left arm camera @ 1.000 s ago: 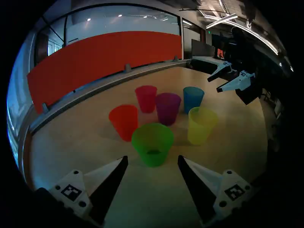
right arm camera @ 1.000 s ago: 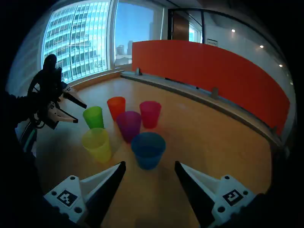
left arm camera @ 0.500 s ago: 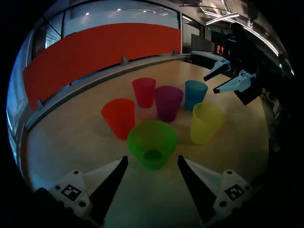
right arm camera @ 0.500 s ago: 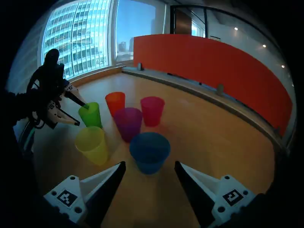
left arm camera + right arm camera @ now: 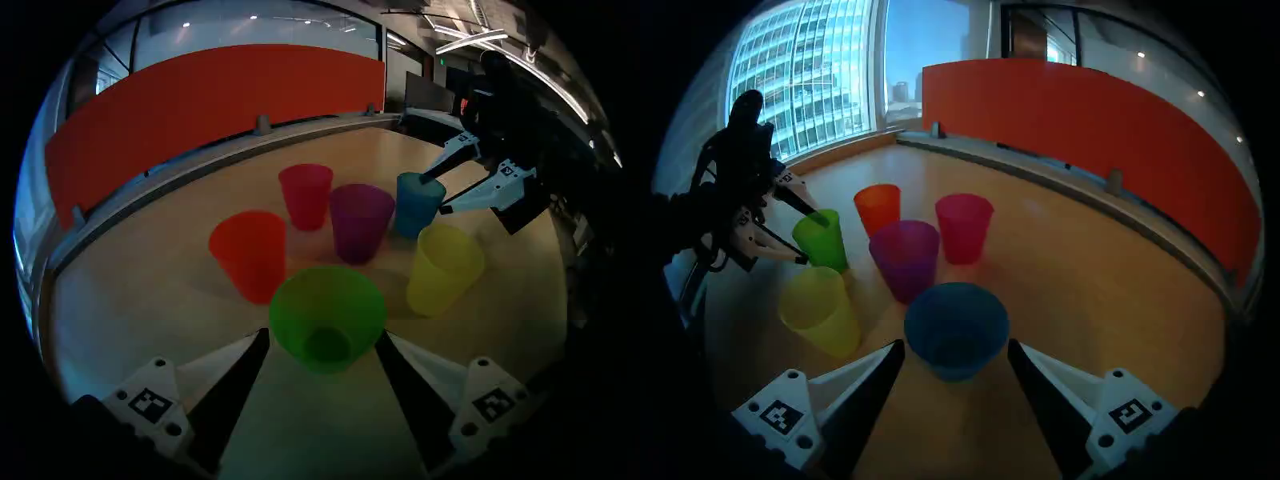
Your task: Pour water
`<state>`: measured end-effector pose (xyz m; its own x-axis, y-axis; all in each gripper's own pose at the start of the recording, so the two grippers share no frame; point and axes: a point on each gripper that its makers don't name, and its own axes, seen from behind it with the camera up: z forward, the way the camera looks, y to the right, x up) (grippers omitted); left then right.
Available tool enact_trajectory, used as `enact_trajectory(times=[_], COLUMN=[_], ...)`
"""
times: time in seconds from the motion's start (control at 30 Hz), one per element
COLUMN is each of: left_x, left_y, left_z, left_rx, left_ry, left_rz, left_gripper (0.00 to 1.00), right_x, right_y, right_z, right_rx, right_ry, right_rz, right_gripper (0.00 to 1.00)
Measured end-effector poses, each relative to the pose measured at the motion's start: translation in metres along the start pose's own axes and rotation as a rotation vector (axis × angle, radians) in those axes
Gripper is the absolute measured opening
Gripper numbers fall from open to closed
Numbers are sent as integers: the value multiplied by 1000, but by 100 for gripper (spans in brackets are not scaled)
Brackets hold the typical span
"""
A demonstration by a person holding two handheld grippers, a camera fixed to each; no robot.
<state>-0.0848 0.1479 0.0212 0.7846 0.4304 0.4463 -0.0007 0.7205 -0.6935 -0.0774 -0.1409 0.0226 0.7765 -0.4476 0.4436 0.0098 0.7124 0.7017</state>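
Left tool (image 5: pixel 321 333) spread astride green cup (image 5: pixel 328 312), right tool (image 5: pixel 954 344) spread astride blue cup (image 5: pixel 957 326), 6 cups (image 5: pixel 360 224) clustered on desk (image 5: pixel 1088 288).

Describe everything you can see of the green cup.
The green cup is translucent plastic by its look, a plain tapered tumbler, wider at the rim, no handle. It stands upright, mouth up, on the wooden table, at the edge of a cluster of coloured cups. The open left gripper has one finger on each side of it; contact cannot be told. Whether it holds water is unclear.
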Motion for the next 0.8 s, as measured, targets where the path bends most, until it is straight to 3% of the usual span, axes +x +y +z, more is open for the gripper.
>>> enact_trajectory(times=[0.63,0.8], left_x=[9,9], left_y=[1,0], left_z=[9,9], left_rx=[-2,-8], left_ry=[7,9], left_rz=[0,-11], left_gripper=[98,93], right_x=[7,6], right_y=[1,2], right_z=[18,19], right_rx=[1,0], right_ry=[-7,-11], right_rz=[-1,-4], right_gripper=[100,100])
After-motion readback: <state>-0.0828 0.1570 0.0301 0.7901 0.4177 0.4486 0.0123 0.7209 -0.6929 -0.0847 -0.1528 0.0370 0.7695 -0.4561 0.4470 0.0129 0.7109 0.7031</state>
